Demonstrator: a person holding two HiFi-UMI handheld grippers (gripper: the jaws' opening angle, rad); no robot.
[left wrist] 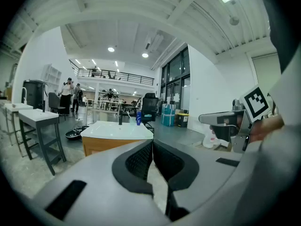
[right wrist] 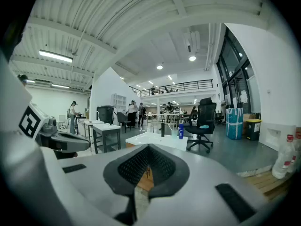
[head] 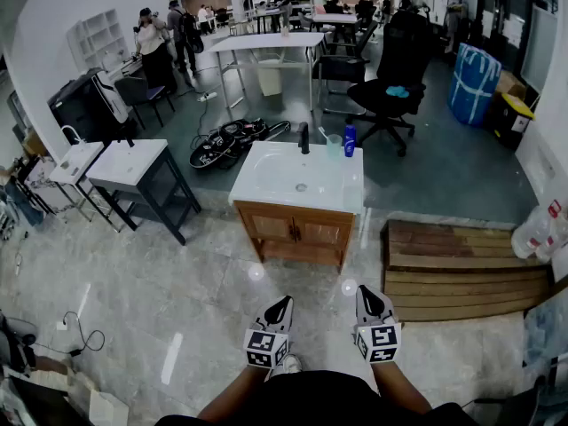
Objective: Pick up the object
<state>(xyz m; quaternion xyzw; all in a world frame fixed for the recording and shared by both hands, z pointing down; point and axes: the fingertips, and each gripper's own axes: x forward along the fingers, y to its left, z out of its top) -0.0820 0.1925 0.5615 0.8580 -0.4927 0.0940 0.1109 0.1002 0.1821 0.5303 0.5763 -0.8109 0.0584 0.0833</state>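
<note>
In the middle of the tiled floor (head: 177, 273), well ahead of the person, stands a white-topped desk (head: 266, 171) with a built-in sink. Task not started: both grippers hang low by the body, well apart from the desk. Left gripper (head: 282, 304) has its jaws together, empty; right gripper (head: 366, 293) is likewise closed on nothing. Likely target, a blue bottle (head: 350, 140), stands upright at the desk's back right edge just beside a clear cup (head: 334, 145). Approach, reach, grasp and lift all remain.

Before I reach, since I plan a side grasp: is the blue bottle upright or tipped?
Upright: the bottle stands on end at the back edge of the vanity.
</note>
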